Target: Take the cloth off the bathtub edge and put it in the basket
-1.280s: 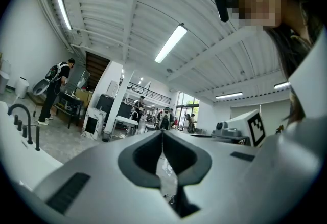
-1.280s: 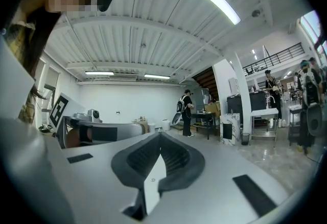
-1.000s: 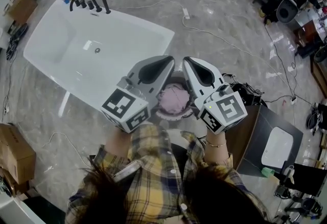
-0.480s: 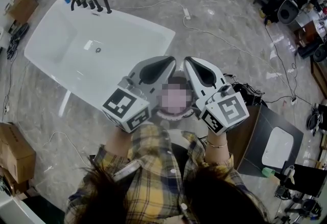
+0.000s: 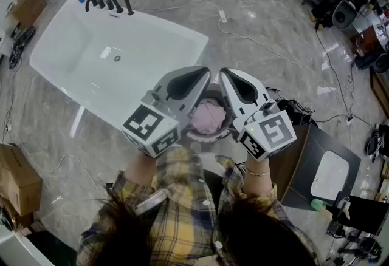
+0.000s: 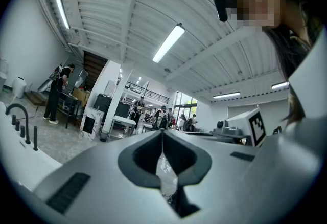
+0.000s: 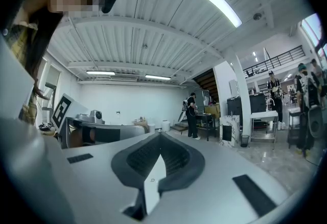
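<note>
Hands off: I hold my left tongs (image 5: 203, 71) and right tongs (image 5: 223, 72) side by side over the basket (image 5: 205, 136). Both are pressed shut with nothing pinched in them, and their tips tilt up toward the hall, not down at the work. The pink cloth (image 5: 208, 118) lies bunched inside the basket, directly below the gap between the two tools. It is well apart from the white bathtub (image 5: 146, 52), whose near edge shows nothing draped on it. By my judgement the cloth is delivered, and I keep the tongs close together and closed because nothing is left to carry.
</note>
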`<state>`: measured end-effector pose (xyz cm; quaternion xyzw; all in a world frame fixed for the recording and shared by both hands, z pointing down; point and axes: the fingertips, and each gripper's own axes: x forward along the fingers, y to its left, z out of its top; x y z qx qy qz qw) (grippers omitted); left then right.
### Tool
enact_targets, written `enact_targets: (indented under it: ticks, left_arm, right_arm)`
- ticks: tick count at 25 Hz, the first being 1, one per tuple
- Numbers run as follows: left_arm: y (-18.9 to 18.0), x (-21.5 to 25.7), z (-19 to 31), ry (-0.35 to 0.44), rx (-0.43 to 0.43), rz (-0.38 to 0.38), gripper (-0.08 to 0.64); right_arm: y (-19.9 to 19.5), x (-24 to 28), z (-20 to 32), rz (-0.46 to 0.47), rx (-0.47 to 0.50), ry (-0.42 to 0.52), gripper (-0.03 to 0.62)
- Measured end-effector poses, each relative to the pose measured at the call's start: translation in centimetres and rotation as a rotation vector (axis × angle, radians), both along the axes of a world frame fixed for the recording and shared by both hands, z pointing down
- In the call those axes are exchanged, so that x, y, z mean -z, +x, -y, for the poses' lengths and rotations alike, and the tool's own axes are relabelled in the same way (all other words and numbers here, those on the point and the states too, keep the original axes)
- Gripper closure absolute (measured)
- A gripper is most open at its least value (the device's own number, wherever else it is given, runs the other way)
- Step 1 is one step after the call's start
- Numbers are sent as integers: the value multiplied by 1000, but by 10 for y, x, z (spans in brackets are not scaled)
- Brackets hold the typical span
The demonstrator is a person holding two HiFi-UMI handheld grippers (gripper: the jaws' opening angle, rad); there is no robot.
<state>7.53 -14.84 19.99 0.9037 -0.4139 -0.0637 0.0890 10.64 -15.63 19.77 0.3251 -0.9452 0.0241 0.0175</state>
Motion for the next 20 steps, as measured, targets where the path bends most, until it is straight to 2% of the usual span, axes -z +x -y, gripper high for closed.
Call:
enact_targets:
  ticks: [13,20]
  left_arm:
    - [4,1,-1,11,3,4,538]
    - [4,23,12,81,-9,52,538]
  right_arm:
    - [11,0,-3,5,-10,2,577]
    - [23,12,6,22,-51,36,577]
